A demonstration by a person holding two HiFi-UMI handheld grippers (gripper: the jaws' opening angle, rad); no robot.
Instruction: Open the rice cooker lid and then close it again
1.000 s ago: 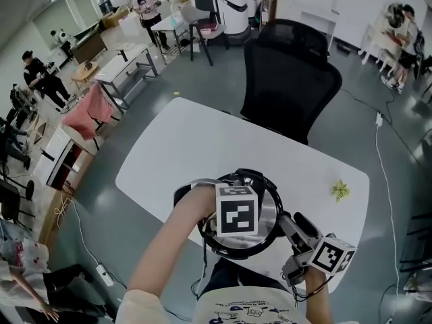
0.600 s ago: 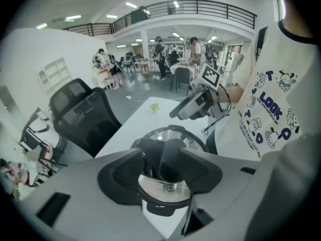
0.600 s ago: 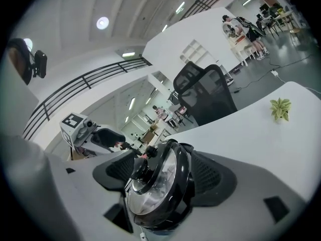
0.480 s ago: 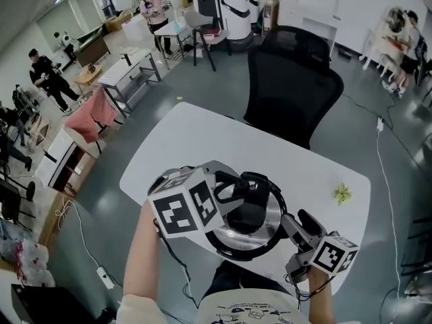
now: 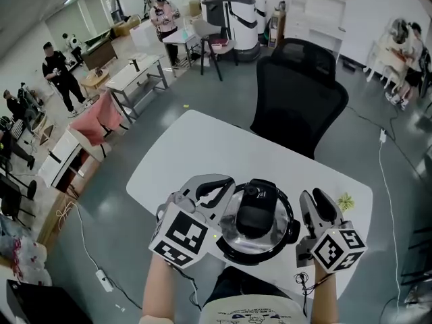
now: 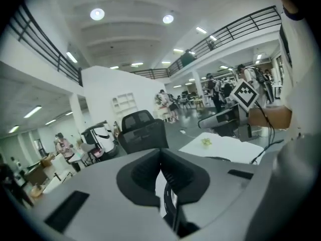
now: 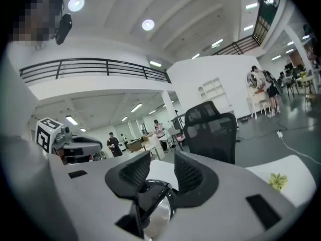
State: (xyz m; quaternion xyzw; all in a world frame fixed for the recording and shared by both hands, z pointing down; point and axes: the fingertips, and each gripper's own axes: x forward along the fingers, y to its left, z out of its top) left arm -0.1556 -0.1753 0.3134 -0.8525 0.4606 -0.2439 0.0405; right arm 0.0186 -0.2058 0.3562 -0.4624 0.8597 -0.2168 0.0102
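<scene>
**Lid down, both tools drawn off the cooker**

The round black-and-chrome rice cooker [image 5: 256, 223] sits with its lid closed on the white tabletop [image 5: 202, 150], just right of the left tool [image 5: 223, 184] and just left of the right tool [image 5: 315, 201]. The left tool stood over the lid a second ago. It now hangs beside the lid, jaws together on nothing. The right tool's jaws have just been closing to half-wide, with nothing pinched between them. The closing step looks finished.

Bright, even light from ceiling lamps [image 6: 97, 14]; fisheye bending with dark corners; near jaws soft, glare on lid [image 5: 233, 229].
</scene>
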